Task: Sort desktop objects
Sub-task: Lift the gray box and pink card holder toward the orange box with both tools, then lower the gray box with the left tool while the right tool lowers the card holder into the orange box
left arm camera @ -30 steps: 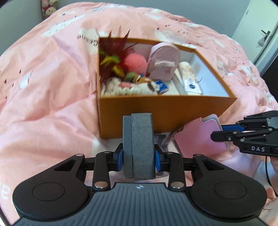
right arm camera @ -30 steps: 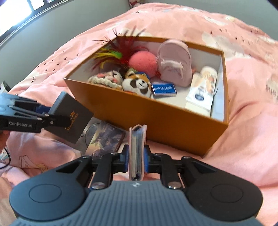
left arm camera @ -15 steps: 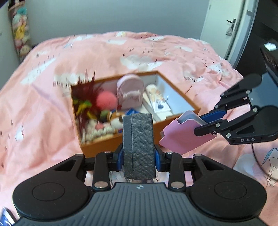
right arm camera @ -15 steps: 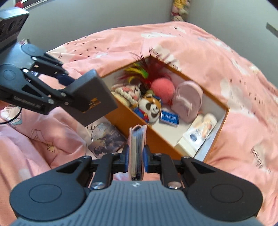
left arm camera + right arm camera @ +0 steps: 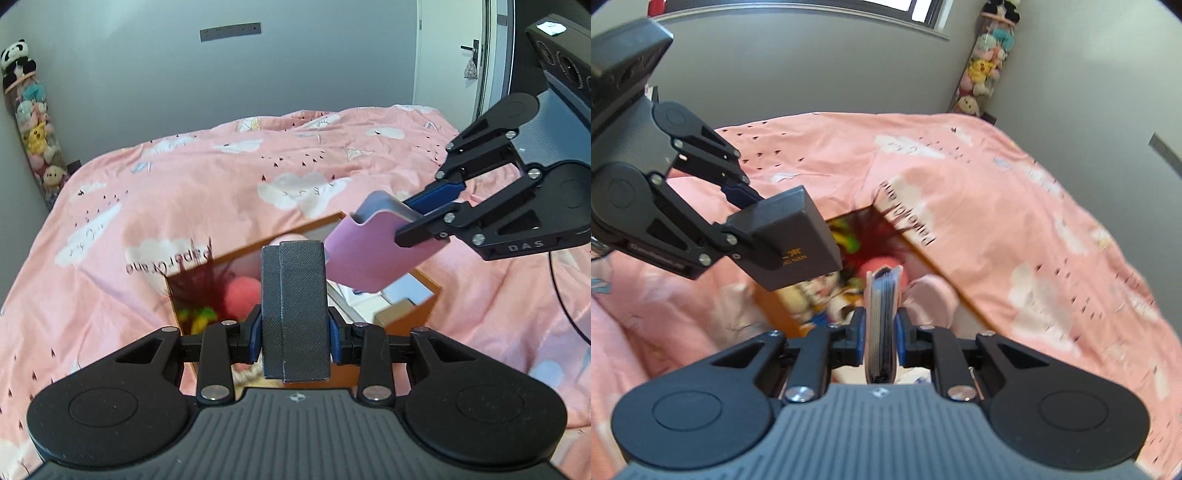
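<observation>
Both grippers have risen off the bedspread and now hang above the orange box (image 5: 417,314). Left gripper (image 5: 294,334) pinches a dark grey case (image 5: 294,310) upright between its pads; right gripper (image 5: 880,334) clamps a pink card wallet (image 5: 881,325) on edge. Down in the box: a pink pompom (image 5: 242,295), red feathers (image 5: 205,282), a pink pouch (image 5: 932,295).

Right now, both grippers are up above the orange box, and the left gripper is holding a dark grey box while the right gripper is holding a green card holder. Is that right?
Almost. The flat card holder in the right gripper is pink, not green, as the left wrist view shows. The rest holds: the left gripper grips the dark grey textured box, both raised over the open orange cardboard box.
</observation>
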Demonstrator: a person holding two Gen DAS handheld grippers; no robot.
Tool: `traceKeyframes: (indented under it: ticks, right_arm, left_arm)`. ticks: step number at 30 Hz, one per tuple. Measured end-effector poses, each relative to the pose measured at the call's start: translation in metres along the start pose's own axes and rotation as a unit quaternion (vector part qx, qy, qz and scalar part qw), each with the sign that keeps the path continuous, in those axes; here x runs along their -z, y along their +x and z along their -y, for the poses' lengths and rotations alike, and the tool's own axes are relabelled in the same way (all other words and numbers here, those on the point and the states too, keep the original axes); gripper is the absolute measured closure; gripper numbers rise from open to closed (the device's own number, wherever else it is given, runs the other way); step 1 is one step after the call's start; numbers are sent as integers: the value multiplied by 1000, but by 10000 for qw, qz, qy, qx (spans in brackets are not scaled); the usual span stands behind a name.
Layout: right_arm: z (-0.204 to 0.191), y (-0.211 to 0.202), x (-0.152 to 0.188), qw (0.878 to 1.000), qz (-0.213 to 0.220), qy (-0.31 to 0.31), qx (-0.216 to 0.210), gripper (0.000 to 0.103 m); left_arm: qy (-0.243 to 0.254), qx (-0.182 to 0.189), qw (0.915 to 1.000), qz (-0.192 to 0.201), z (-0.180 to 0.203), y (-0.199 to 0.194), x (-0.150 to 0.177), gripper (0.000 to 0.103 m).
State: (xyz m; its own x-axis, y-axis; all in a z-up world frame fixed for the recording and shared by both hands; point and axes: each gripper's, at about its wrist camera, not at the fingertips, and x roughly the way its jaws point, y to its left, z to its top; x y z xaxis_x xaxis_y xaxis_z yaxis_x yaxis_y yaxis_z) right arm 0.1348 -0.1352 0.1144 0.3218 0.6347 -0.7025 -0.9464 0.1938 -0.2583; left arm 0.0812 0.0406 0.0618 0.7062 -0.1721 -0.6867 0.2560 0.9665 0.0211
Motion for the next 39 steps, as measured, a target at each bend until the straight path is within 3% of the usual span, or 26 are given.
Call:
traceKeyframes:
  ticks: [5,9,18,23,29,39]
  right_arm:
    - [18,34,-3,9991,22,-411,-59,86]
    - [24,70,0,9965,-261,-769,-209,86]
    - [23,143,19,9810,-798,-1631,-678,86]
    - [21,172,19,9707,-873,-2135,-668,86]
    - [23,185,20,9612,-921,-2470,-812,85]
    - [37,177,19,9654,-1021,-2329,-585,81]
  left_arm:
    - [55,-167,9995,-248,-13,29,-11,64]
    - [204,-107,9987,-447,-18,52,-12,64]
    - [420,-37,9949,-921,-21,99,-15,64]
    - [398,5,9934,-1077,-23,115,-14,64]
    - [247,64,9921,-1227,-29,129,-13,64]
    - [260,164,9914,-1274,-27,134,-12,64]
